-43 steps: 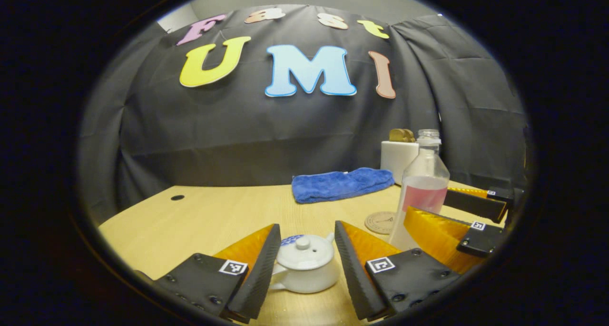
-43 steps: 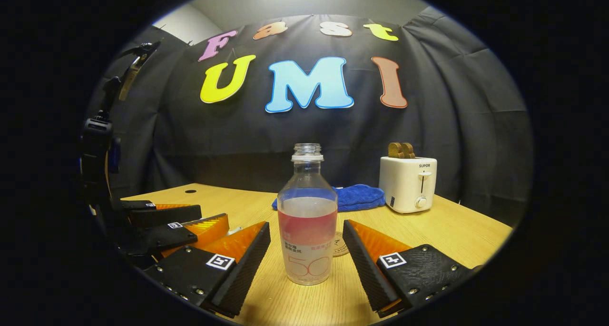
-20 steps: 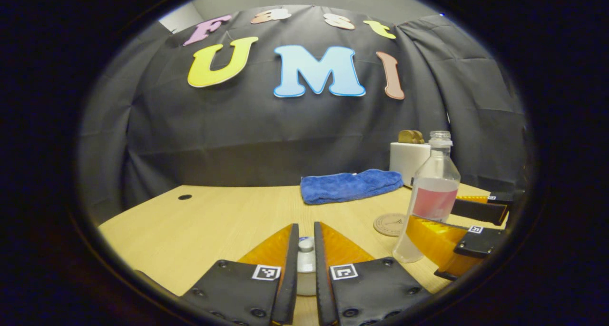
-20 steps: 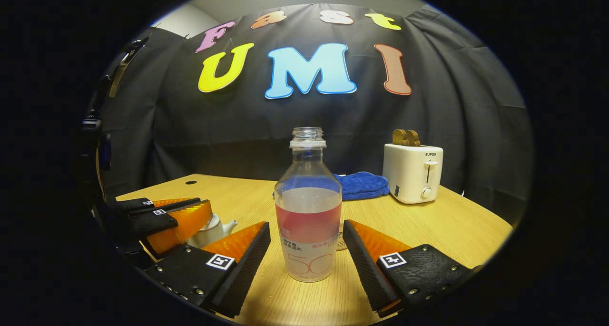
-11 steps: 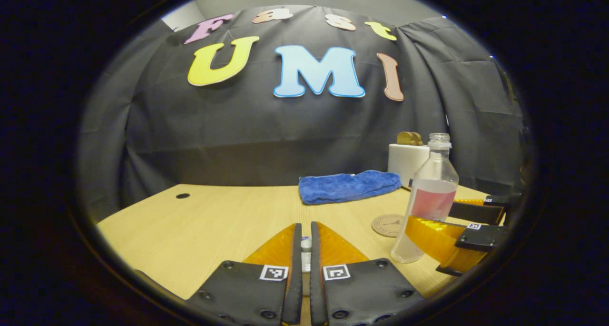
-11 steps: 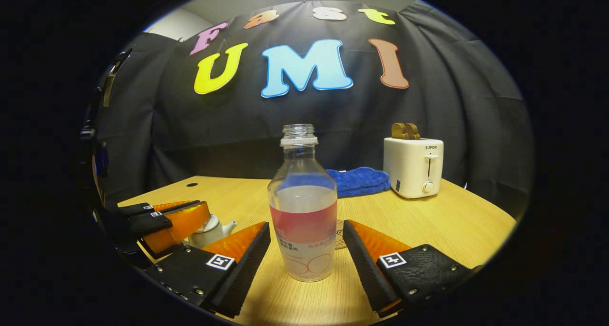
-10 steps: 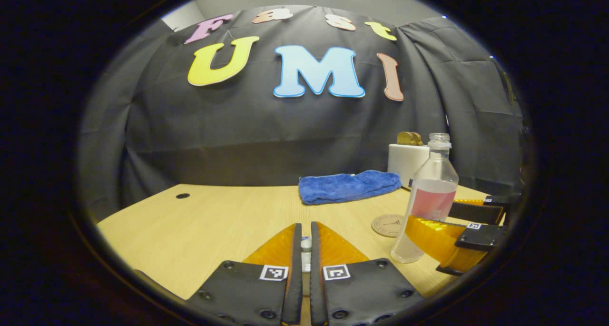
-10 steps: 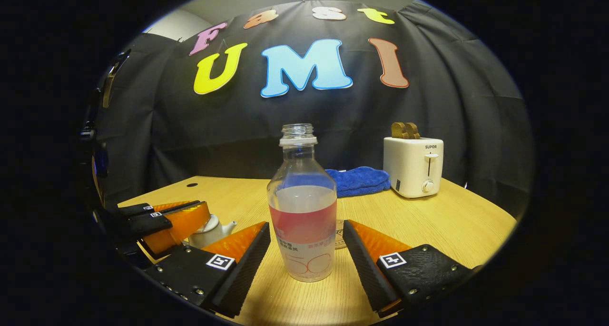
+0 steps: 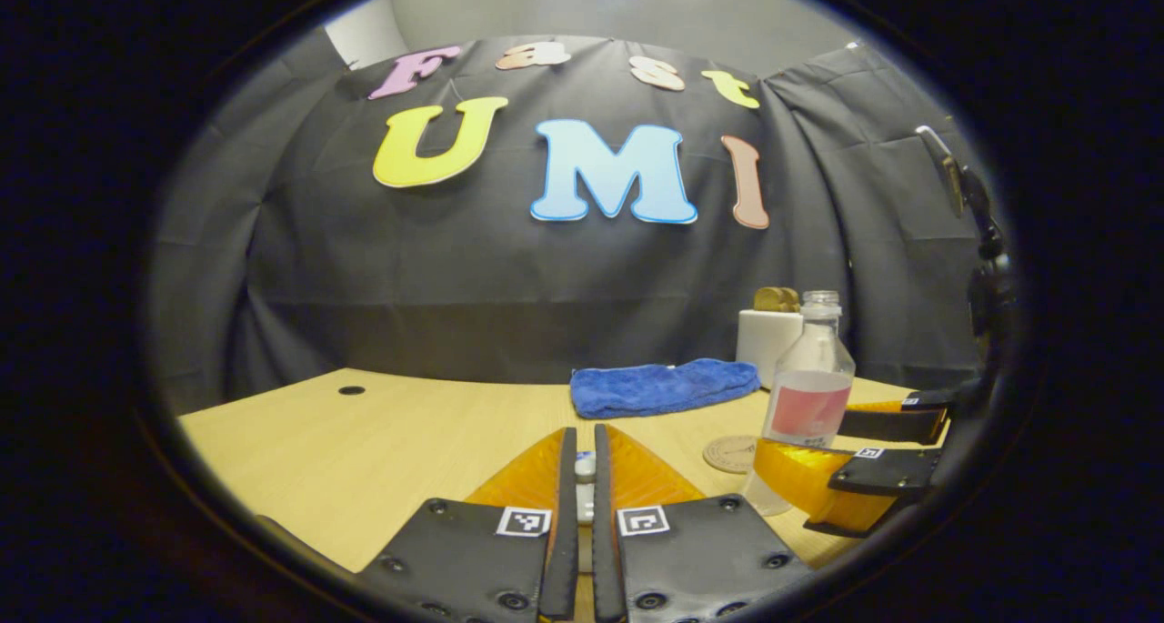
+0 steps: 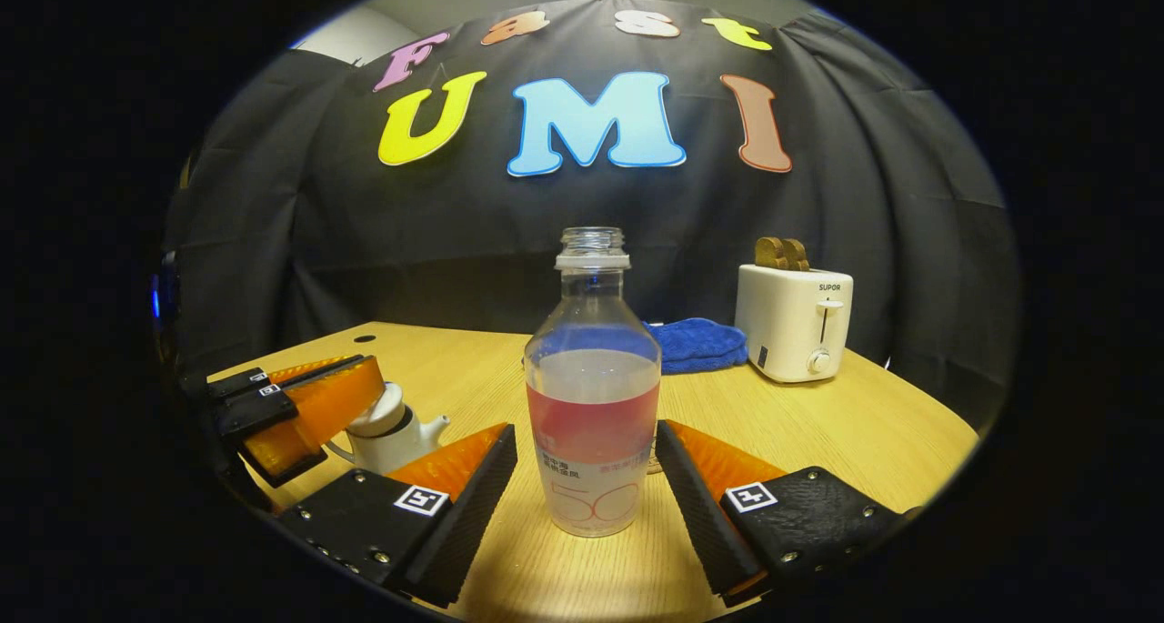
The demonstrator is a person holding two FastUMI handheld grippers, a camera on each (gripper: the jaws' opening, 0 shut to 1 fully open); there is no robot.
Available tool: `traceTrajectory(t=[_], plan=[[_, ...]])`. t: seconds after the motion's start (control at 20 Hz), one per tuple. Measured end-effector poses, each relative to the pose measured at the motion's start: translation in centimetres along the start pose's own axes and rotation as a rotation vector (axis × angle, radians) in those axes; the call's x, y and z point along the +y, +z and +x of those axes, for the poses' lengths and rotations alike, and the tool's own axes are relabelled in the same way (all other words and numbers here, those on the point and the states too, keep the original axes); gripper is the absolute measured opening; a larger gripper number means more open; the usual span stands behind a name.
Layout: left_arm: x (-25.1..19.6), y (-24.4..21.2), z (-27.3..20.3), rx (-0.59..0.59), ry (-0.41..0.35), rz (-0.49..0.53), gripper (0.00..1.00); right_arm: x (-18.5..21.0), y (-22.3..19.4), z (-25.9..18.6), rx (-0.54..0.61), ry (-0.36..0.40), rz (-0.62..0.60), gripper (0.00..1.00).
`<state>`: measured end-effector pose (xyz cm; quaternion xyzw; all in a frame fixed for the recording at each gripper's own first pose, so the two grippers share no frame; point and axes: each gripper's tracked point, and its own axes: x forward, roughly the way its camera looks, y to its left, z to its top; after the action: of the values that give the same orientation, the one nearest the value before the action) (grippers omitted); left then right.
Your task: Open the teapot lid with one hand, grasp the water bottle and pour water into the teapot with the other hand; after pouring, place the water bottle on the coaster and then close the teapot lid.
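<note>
Left gripper view: camera sits low over the tabletop (image 9: 364, 441), looking forward along the left hand-held gripper (image 9: 585, 505), whose fingers are drawn nearly together around a small white knob, facing the booth's back wall. The water bottle (image 9: 805, 396) stands off to its right, with the right hand-held gripper (image 9: 846, 468) beside it.

Right gripper view: also low and near the tabletop (image 10: 864, 432), facing the same wall, the water bottle (image 10: 593, 405) close and centred between the spread fingers of the right hand-held gripper (image 10: 587, 491). The left hand-held gripper (image 10: 300, 409) shows at far left, over the teapot (image 10: 391, 437).

Shared ground: water bottle, blue towel (image 9: 662, 386) (image 10: 696, 343), toaster (image 9: 768, 336) (image 10: 794, 321), coaster (image 9: 730, 453).
</note>
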<state>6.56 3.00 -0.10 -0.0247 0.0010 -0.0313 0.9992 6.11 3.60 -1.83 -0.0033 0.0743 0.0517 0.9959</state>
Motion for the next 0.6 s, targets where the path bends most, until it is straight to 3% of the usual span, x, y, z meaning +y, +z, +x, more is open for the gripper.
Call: traceTrajectory(t=[0.6], plan=[[2.1, 0.0, -2.3, -0.002, 0.025, -0.011, 0.13, -0.1, 0.6, -0.2, -0.036, -0.024, -0.006, 0.95]])
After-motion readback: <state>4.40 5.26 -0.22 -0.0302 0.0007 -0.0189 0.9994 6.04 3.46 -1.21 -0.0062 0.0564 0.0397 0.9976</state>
